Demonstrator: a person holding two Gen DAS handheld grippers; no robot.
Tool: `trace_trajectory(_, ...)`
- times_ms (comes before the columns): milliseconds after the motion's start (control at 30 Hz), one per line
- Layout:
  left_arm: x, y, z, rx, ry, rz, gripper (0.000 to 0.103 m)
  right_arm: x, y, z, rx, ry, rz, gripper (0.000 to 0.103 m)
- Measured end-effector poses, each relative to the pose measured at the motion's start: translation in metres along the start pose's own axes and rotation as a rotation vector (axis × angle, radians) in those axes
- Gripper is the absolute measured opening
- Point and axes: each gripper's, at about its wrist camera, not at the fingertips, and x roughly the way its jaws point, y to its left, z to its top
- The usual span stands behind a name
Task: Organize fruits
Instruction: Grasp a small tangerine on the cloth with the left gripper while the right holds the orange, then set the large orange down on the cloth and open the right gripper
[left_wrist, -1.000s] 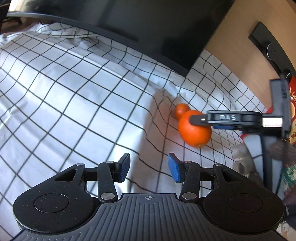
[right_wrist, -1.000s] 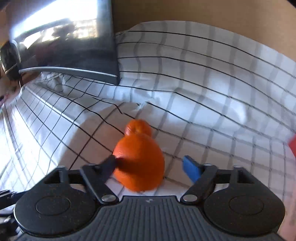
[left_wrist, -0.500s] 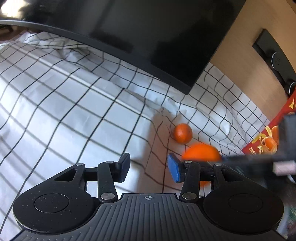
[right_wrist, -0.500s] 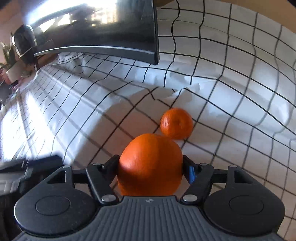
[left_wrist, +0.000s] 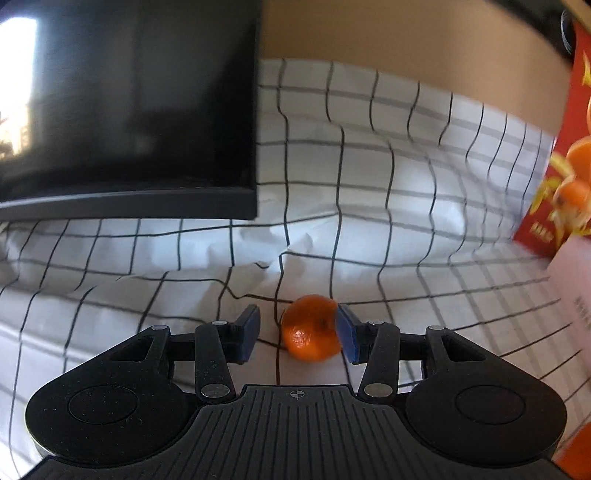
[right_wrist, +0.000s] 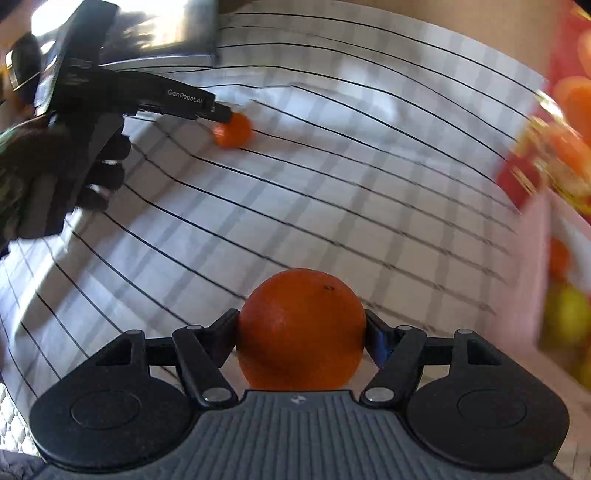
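Checked cloth (left_wrist: 369, 206) | right gripper (right_wrist: 301, 332) jaws clamp large orange (right_wrist: 299, 328), stem dimple up | left gripper (left_wrist: 297, 328) jaws opening around small mandarin (left_wrist: 310, 328), stem facing right pad.

— What covers the tabletop (left_wrist: 369, 229)?
— A white cloth (right_wrist: 295, 192) with a thin black grid, rumpled into soft folds toward the far edge.
— And behind it?
— A plain tan wall (left_wrist: 406, 40). A dark monitor (left_wrist: 125, 110) hangs over the far left part, its glossy screen catching a bright reflection at the left.
— How is the light?
— Strong and warm on the cloth at the left in the right wrist view, with soft shadows in the creases.
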Motion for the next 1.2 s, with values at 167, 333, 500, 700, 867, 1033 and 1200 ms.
trace_trajectory(167,0.008,-0.010,-0.001,0.094,-0.014,-0.020,0.056,-0.015,-0.029,-0.025,0.093,-0.017,-0.066,0.070)
trace_trajectory(333,0.017,-0.027,-0.002,0.153,0.068,-0.072,0.053,-0.024,-0.050,-0.041,0.190,-0.042,-0.067,0.070)
trace_trajectory(500,0.025,-0.028,-0.007,0.144,0.108,-0.046,0.048,-0.027,-0.052,-0.052,0.220,-0.074,-0.076,0.070)
trace_trajectory(700,0.014,-0.030,-0.011,0.146,0.087,-0.048,0.045,-0.021,-0.050,-0.055,0.224,-0.073,-0.101,0.075)
trace_trajectory(867,-0.017,-0.044,-0.027,0.072,0.100,-0.158,0.044,-0.015,-0.061,-0.065,0.281,-0.046,-0.108,0.078)
trace_trajectory(1033,-0.054,-0.082,-0.060,0.039,0.149,-0.296,0.044,-0.011,-0.070,-0.072,0.338,-0.041,-0.095,0.080)
trace_trajectory(1200,-0.078,-0.117,-0.089,0.018,0.193,-0.356,0.044,-0.012,-0.070,-0.074,0.325,-0.047,-0.103,0.080)
